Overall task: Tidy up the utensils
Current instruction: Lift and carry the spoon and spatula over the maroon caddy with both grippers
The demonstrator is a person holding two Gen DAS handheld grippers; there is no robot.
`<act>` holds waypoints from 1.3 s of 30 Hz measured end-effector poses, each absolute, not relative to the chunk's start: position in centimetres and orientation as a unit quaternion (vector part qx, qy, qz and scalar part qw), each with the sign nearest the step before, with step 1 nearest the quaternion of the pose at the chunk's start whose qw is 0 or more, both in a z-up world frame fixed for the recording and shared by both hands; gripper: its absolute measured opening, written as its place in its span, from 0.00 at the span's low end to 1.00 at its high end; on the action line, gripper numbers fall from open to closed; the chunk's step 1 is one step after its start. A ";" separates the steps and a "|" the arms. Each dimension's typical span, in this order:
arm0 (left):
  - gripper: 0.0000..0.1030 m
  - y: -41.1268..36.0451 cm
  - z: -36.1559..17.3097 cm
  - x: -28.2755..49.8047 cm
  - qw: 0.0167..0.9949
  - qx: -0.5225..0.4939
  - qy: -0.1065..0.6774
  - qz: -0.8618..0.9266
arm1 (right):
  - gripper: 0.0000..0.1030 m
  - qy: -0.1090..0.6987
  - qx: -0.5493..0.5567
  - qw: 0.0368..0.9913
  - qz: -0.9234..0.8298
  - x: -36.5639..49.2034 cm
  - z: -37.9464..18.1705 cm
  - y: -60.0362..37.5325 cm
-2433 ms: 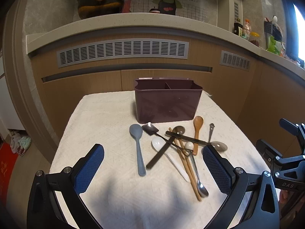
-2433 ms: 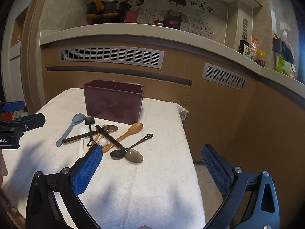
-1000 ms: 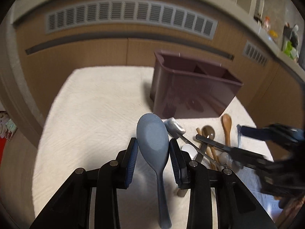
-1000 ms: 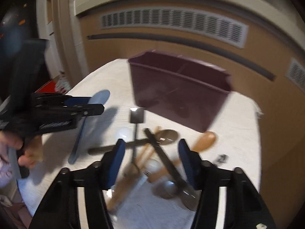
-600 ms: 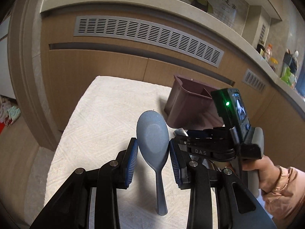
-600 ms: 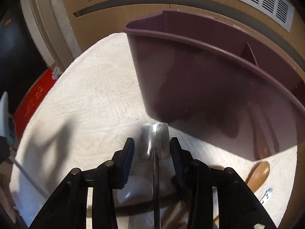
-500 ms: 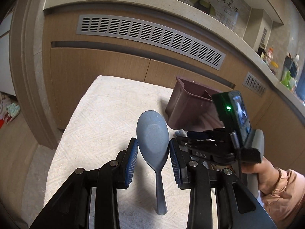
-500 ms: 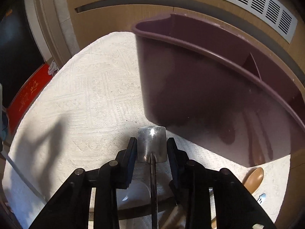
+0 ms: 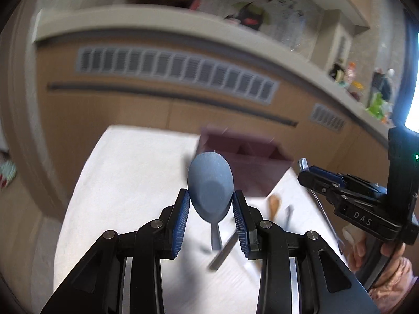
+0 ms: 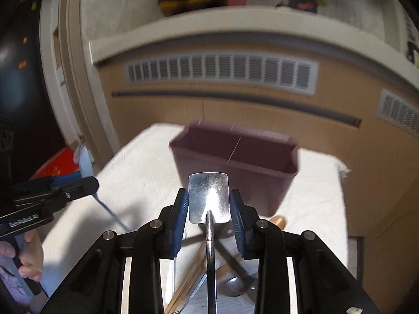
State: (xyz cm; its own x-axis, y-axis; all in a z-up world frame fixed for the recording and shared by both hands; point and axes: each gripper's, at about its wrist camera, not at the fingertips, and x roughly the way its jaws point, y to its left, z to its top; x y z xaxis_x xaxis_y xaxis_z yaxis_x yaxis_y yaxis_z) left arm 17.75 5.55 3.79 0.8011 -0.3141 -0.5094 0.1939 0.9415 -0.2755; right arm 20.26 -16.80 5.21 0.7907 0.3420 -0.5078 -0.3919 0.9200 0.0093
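My left gripper [image 9: 209, 201] is shut on the bowl of a blue-grey plastic spoon [image 9: 210, 183], held up off the cloth with its handle hanging down. My right gripper [image 10: 208, 204] is shut on the square head of a metal spoon [image 10: 208, 196], also lifted, its handle running down toward the camera. The dark maroon two-compartment holder [image 10: 235, 162] stands just beyond both grippers, its top open. In the left wrist view the holder [image 9: 246, 157] is behind the blue spoon, and the right gripper [image 9: 327, 183] is at the right, a hand gripping it.
On the white cloth-covered table [image 10: 146, 178] below lie chopsticks [image 10: 188, 280], a wooden spoon [image 10: 277, 221], a metal spoon [image 10: 235, 285] and a dark utensil [image 9: 222, 251]. Wooden cabinets with vent grilles [image 10: 220, 70] rise behind. The table's right edge [image 10: 340, 172] is near the holder.
The right gripper closed on the metal spoon's head and lifted it. Both grippers rose, and the blue spoon came up off the cloth toward the holder.
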 end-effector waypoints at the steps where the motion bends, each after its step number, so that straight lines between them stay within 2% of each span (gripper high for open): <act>1: 0.34 5.2 5.2 18.3 0.944 -0.107 0.276 -0.146 | 0.28 0.235 -0.046 0.952 0.189 20.2 6.7 -17.4; 6: 0.34 3.3 12.3 21.5 0.962 -0.083 0.203 -0.162 | 0.29 0.129 -0.020 0.976 0.176 22.3 13.9 -19.6; 10: 0.34 2.6 14.8 24.7 0.969 -0.074 0.175 -0.155 | 0.29 0.102 -0.001 0.981 0.165 25.8 16.6 -20.1; 18: 0.34 2.2 12.1 30.2 0.964 -0.078 0.209 -0.142 | 0.28 0.137 0.001 0.977 0.162 32.2 14.2 -19.2; 20: 0.34 2.1 11.2 31.0 0.960 -0.088 0.221 -0.148 | 0.17 0.145 0.007 0.976 0.163 32.4 13.5 -19.4; 21: 0.34 2.3 11.1 31.3 0.960 -0.091 0.220 -0.151 | 0.15 0.146 0.006 0.976 0.163 32.5 13.6 -19.5; 28: 0.34 2.6 10.0 32.2 0.954 -0.110 0.232 -0.153 | 0.16 0.140 -0.016 0.978 0.152 31.9 14.4 -20.6; 33: 0.34 2.2 9.1 32.0 0.950 -0.114 0.245 -0.155 | 0.33 0.155 -0.035 0.979 0.128 30.6 12.8 -21.6; 36: 0.34 2.1 9.3 31.0 0.951 -0.113 0.240 -0.158 | 0.48 0.169 -0.044 0.976 0.129 29.2 11.6 -22.3; 38: 0.34 2.1 9.5 30.3 0.951 -0.110 0.237 -0.163 | 0.67 0.185 -0.054 0.969 0.152 28.1 10.5 -22.2; 39: 0.34 2.1 9.5 29.7 0.951 -0.110 0.236 -0.166 | 0.68 0.197 -0.068 0.964 0.168 27.4 9.7 -21.8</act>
